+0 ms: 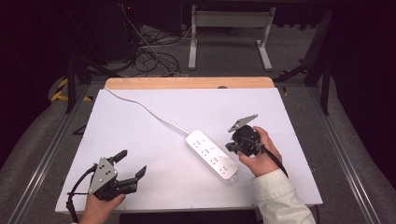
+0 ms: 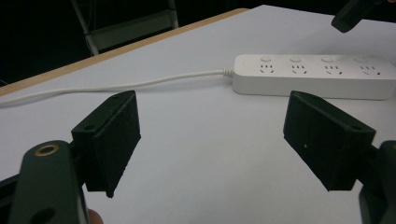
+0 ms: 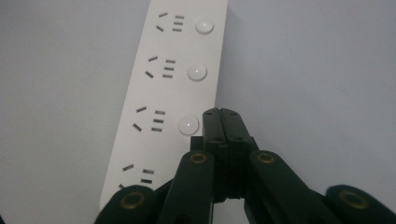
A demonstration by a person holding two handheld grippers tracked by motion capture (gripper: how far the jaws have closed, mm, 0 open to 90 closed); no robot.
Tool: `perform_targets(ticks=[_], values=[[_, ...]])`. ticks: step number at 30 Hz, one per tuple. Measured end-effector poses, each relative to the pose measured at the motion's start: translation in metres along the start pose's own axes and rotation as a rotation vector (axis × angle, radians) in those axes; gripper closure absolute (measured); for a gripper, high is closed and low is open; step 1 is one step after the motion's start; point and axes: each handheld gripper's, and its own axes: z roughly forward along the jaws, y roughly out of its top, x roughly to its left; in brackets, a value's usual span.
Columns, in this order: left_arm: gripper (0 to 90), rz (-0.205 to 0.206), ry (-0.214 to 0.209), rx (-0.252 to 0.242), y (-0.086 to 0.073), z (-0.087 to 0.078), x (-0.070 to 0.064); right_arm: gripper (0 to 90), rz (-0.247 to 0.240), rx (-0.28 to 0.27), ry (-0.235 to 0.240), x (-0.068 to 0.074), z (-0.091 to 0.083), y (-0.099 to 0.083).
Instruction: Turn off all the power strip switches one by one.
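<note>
A white power strip (image 1: 212, 155) lies slantwise in the middle of the white table (image 1: 140, 140), its white cord (image 1: 144, 108) running to the far left corner. It carries several sockets, each with a round button (image 3: 188, 125). My right gripper (image 1: 229, 145) hovers at the strip's right edge, jaws shut with nothing between them; in the right gripper view its tips (image 3: 221, 113) sit just beside the third button. My left gripper (image 1: 131, 164) rests at the near left of the table, jaws wide open and empty. In the left gripper view the power strip (image 2: 313, 77) lies beyond the open gripper (image 2: 210, 140).
A wooden strip (image 1: 189, 83) borders the table's far edge. Beyond it a white frame (image 1: 229, 32) and tangled cables (image 1: 149, 56) stand on the grey floor. Metal rails (image 1: 46, 154) run along both sides of the table.
</note>
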Motion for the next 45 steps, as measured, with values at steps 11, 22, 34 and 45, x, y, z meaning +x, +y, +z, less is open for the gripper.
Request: perform_targets(ticks=[11, 22, 34, 45], values=[[19.1, 0.000, -0.003, 0.000, 0.000, 0.000, 0.000, 90.0, -0.029, 0.152, 0.041, 0.007, 0.011, -0.001], [19.1, -0.001, 0.001, -0.001, 0.000, 0.000, 0.000, 90.0, -0.035, 0.205, 0.075, 0.010, 0.017, -0.004], [19.1, -0.001, 0.000, -0.002, 0.000, 0.000, -0.001, 90.0, 0.014, 0.173, 0.080, 0.011, 0.018, -0.011], [19.2, 0.000, 0.005, 0.004, 0.000, 0.000, -0.002, 90.0, 0.050, 0.169, 0.121, 0.011, 0.019, -0.013]])
